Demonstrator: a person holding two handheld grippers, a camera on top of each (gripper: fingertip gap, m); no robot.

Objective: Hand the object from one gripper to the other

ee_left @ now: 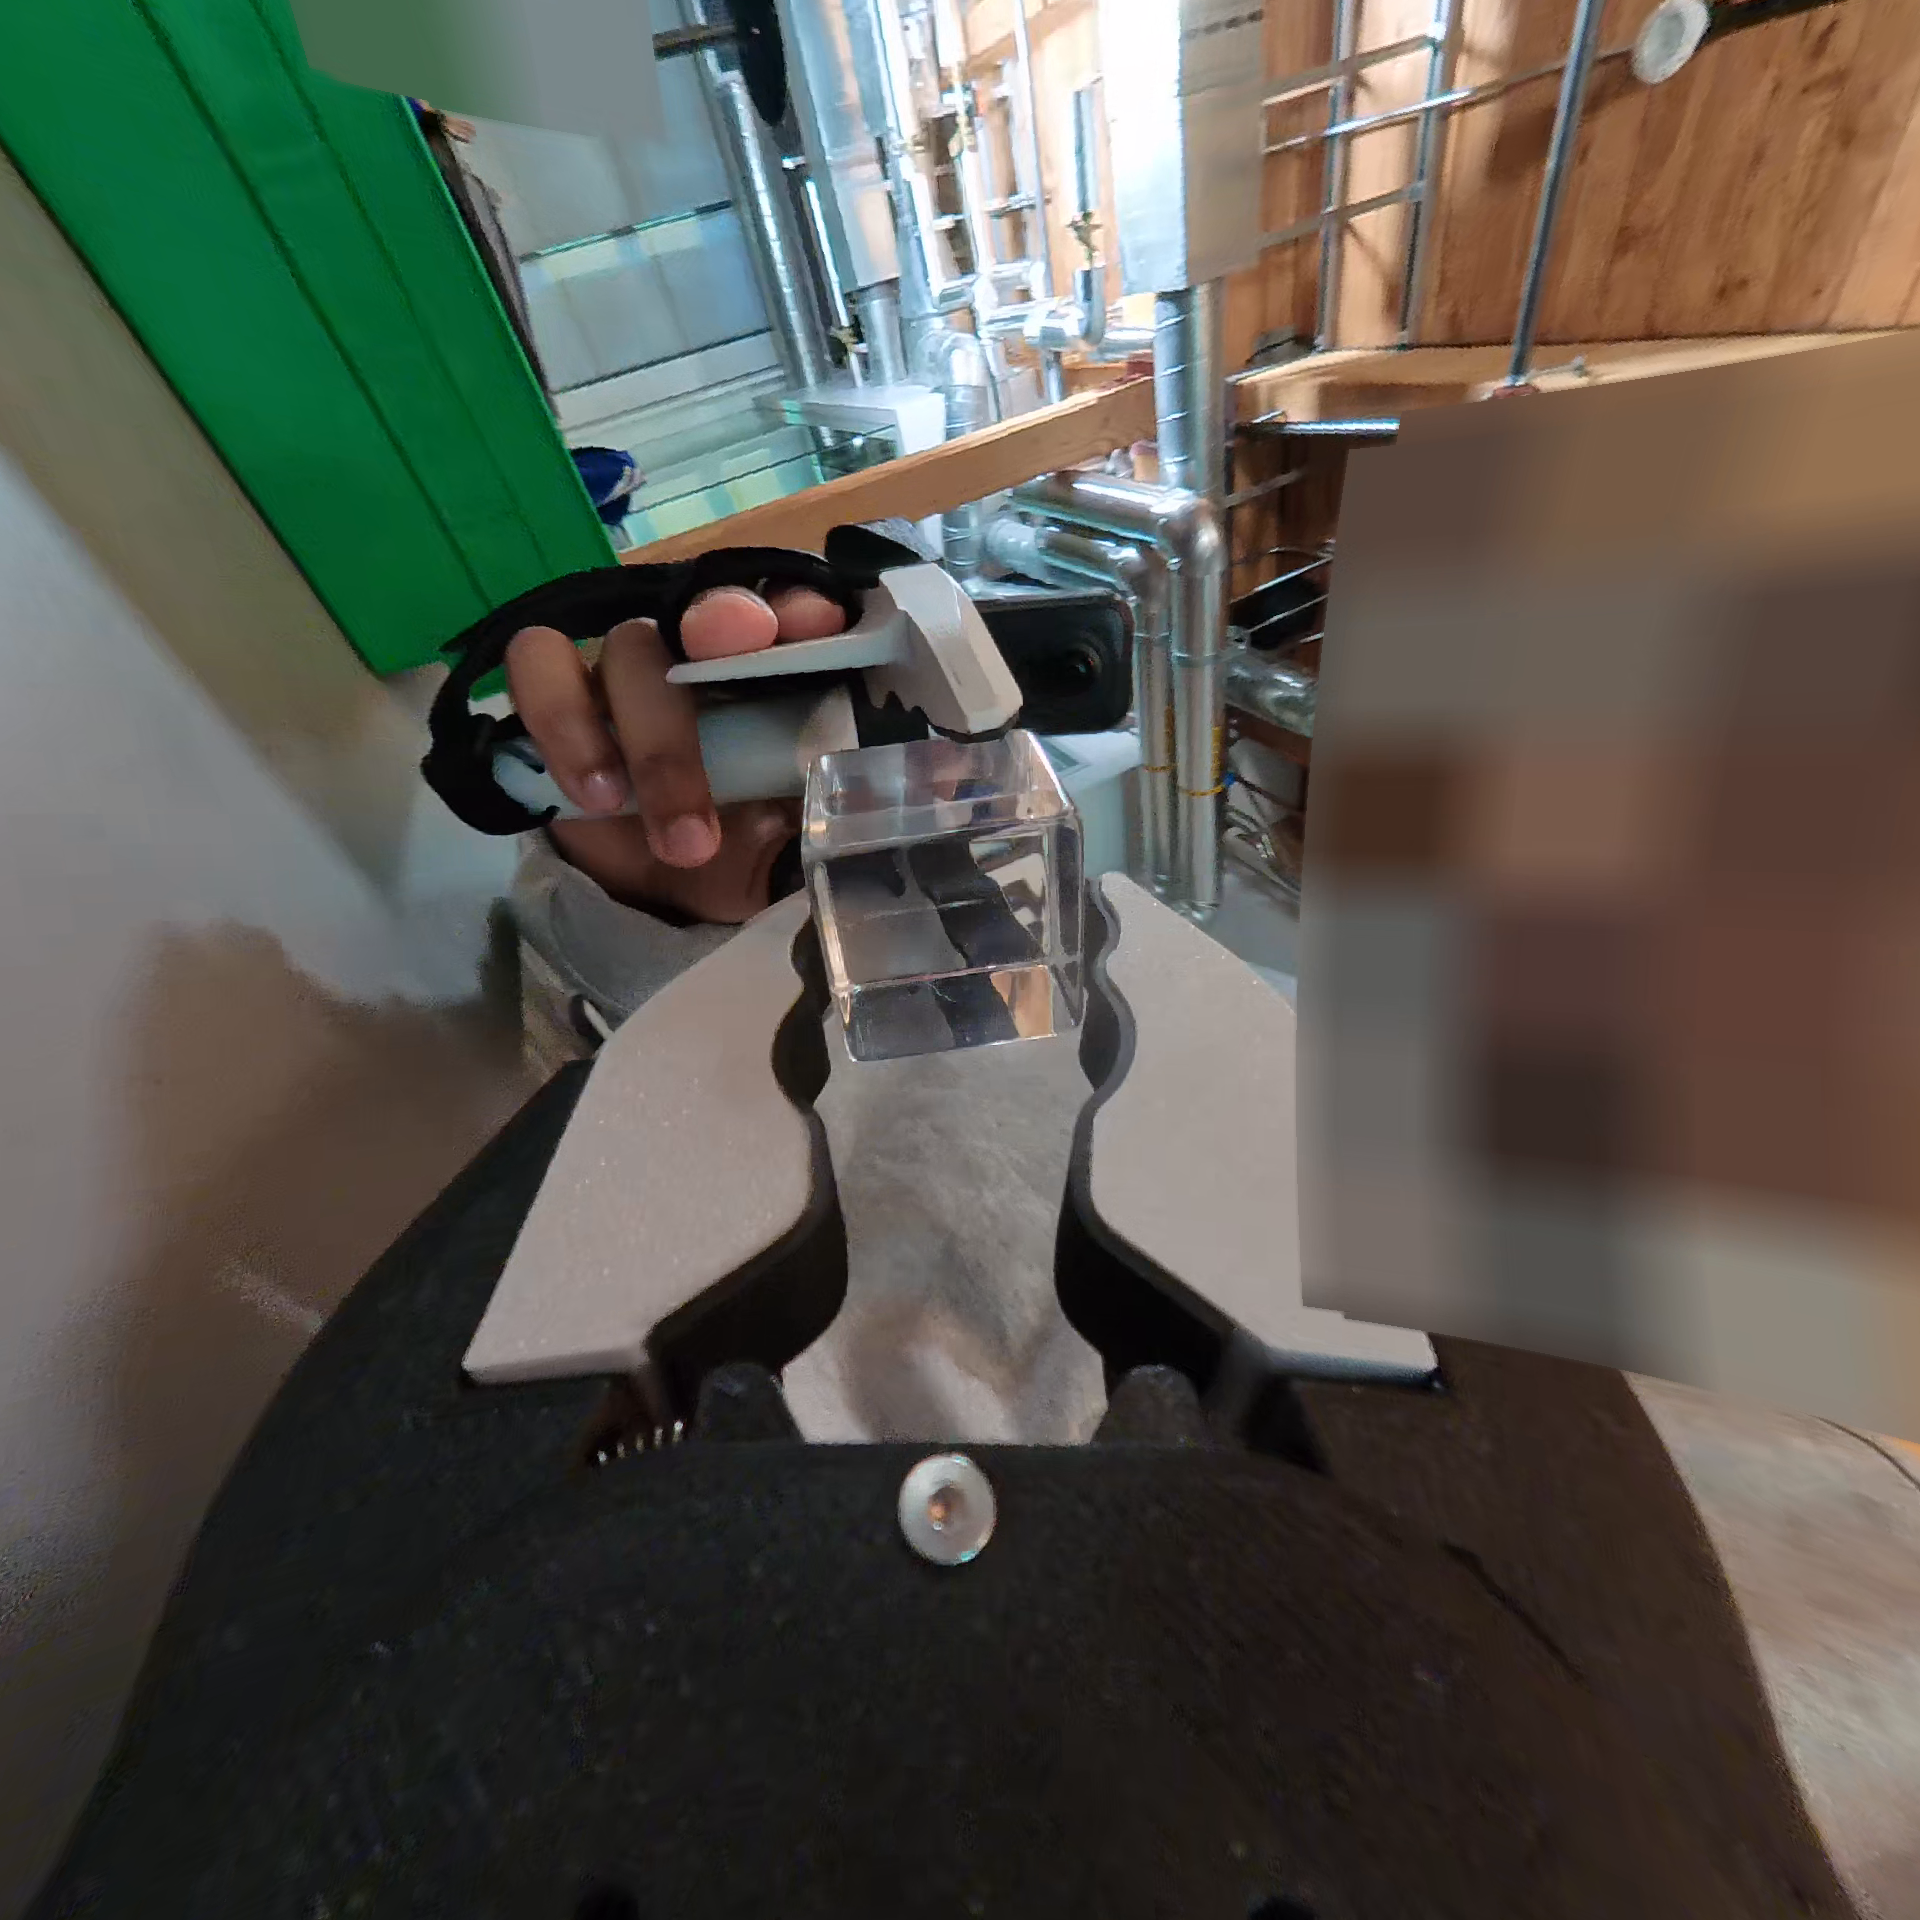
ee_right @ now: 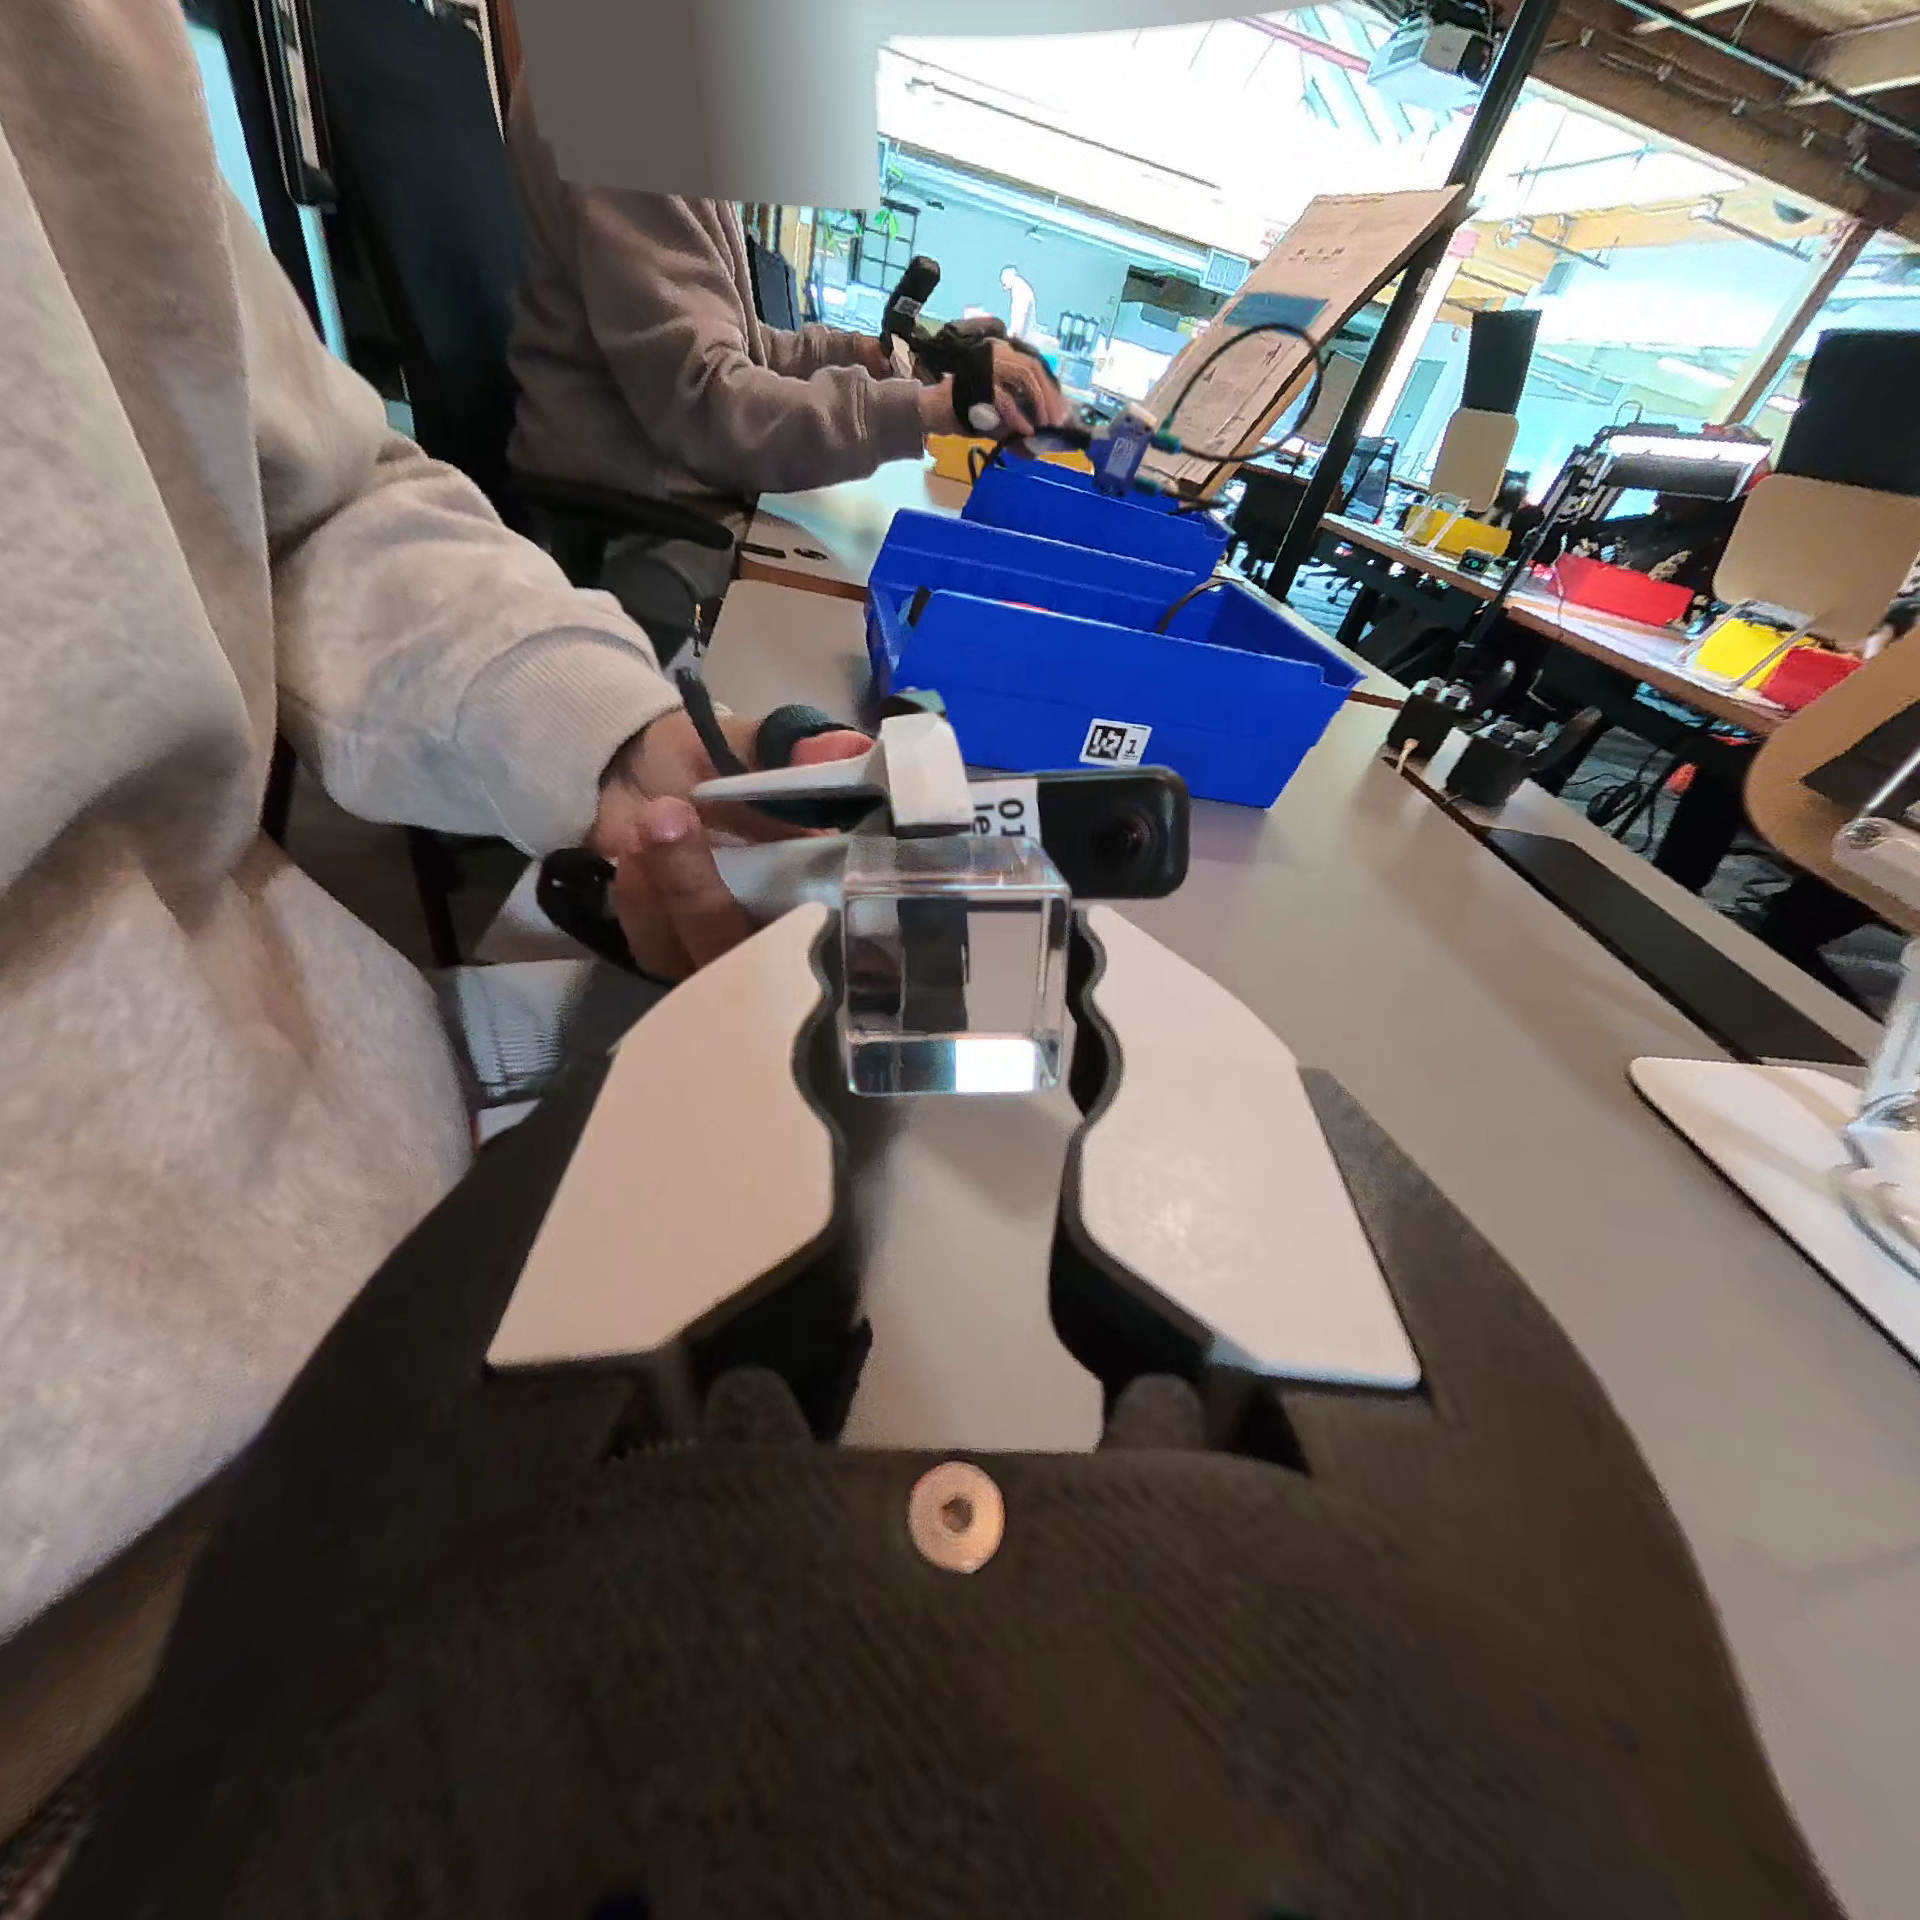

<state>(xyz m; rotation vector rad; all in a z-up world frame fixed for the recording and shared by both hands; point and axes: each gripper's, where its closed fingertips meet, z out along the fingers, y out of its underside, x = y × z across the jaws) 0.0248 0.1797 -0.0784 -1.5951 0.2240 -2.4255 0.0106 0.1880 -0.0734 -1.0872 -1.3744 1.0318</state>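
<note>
**Entry: cube, mid-handover**

1. Cube (ee_left: 940,894). Clear and square-edged. We find it between the tips of both claws at once, held in the air and resting on nothing.

2. Left claw (ee_left: 948,966). Narrow. Its two grey fingers (ee_left: 686,1164) press the cube's left and right faces, at the very tips. The gap behind the cube, back toward the claw's base, holds nothing.

3. Right claw (ee_right: 956,997). Also narrow, with the wavy pads against the cube's two side faces. Seen from the left claw, it comes in from ahead and is turned a quarter. One finger lies over the cube's top, and we see the other as a dark shape through the cube.

4. Hand (ee_left: 623,748). Ahead and left of the left claw, wrapped round the right claw's handle, with a black strap over the knuckles.

5. Camera (ee_left: 1070,665). Black, mounted on the right claw, just beyond the cube.

6. Sleeve (ee_right: 416,623). Light grey, left of the right claw, leading to the hand on the left claw's handle.

7. Table (ee_right: 1351,987). Grey, below and right of the right claw.

8. Blue bins (ee_right: 1122,686). On the table, ahead of the right claw and beyond the cube.

9. White mat (ee_right: 1766,1143). Far right of the right claw, on the table.

10. Second person (ee_right: 665,353). Seated ahead and left, behind the bins.

11. Green panel (ee_left: 312,364). Upper left of the left claw.
</note>
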